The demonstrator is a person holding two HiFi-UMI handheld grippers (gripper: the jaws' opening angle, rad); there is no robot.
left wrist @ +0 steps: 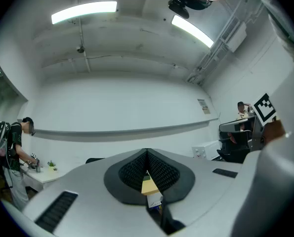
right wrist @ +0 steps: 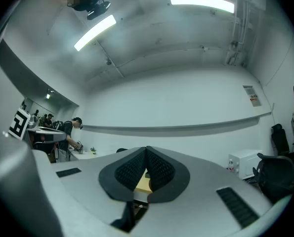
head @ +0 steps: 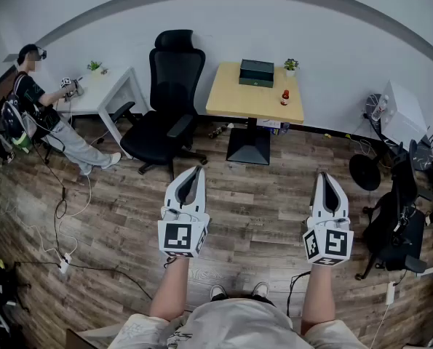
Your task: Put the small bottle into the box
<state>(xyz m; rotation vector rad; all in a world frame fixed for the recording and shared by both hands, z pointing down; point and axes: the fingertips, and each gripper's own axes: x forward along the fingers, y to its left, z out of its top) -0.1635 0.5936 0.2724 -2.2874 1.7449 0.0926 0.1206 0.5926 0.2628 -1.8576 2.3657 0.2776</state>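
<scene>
Across the wooden floor, well apart from both grippers, the small bottle [head: 284,97] is standing upright on the yellow table [head: 234,97], near the dark green box [head: 256,72] but not touching it. The left gripper [head: 194,171] and the right gripper [head: 325,177] are being held out side by side above the floor. Each has its jaws pressed together on nothing, and only the table's edge is being glimpsed beyond the pads. Nothing is being handled yet, so the approach is judged to be the step in hand. Next, the table is probably to be walked up to, past the black office chair [head: 169,111]. One gripper's jaws are then to be spread and the bottle taken by its body.
</scene>
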